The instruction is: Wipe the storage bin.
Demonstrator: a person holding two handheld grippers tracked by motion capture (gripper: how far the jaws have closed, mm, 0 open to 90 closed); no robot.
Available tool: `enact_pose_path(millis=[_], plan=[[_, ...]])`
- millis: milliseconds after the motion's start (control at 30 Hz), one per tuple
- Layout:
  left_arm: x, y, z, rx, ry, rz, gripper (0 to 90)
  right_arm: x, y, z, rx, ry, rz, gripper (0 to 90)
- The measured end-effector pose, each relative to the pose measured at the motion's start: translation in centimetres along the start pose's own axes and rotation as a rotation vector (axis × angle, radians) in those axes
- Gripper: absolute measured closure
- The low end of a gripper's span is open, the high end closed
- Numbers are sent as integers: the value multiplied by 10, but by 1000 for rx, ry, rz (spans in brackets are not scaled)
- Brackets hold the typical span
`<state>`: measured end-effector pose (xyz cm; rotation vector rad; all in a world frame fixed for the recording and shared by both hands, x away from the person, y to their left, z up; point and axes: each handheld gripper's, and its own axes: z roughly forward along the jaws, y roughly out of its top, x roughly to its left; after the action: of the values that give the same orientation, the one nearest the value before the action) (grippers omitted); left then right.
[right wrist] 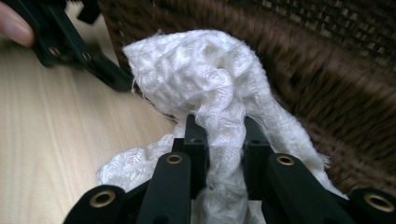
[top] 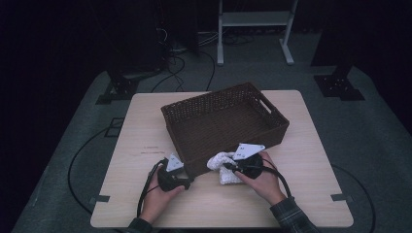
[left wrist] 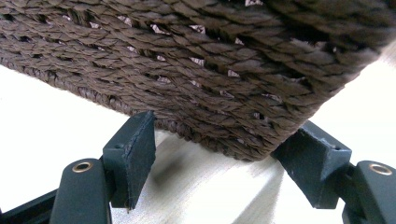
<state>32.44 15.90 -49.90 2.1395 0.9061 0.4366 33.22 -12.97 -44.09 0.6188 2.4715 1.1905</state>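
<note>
A brown wicker basket (top: 224, 124) stands in the middle of the table. My left gripper (top: 187, 180) is at its near left corner. In the left gripper view both jaw tips touch the weave of that corner (left wrist: 243, 116), one on each side, and hold it. A white knitted cloth (top: 219, 162) lies bunched on the table against the basket's front wall. My right gripper (right wrist: 219, 135) is shut on a fold of the cloth (right wrist: 201, 74), which bulges above the jaws, with the basket wall (right wrist: 327, 88) just behind. The left gripper (right wrist: 70, 44) also appears at the top left of the right gripper view.
The basket is empty inside and has a handle cut-out (top: 268, 106) in its right wall. Bare light wood table (top: 311, 160) lies to the right and left of the basket. Cables (top: 145, 191) trail from both grippers toward the near edge.
</note>
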Motion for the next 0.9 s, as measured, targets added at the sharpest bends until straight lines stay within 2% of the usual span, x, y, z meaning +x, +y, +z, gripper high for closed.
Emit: enact_pose_path(millis=[167,433,533,900], plan=[[0,0,0,0,0,-1,289,5,11,-13,-51,-5,-13,766],[0,0,0,6,-1,1,289,11,22,-24,-111,-5,-44,766],[0,0,0,4,0,1,289,13,23,-20,-97,6,-36,765],[0,0,0,0,0,0,290,9,11,11,-12,30,-19,765]])
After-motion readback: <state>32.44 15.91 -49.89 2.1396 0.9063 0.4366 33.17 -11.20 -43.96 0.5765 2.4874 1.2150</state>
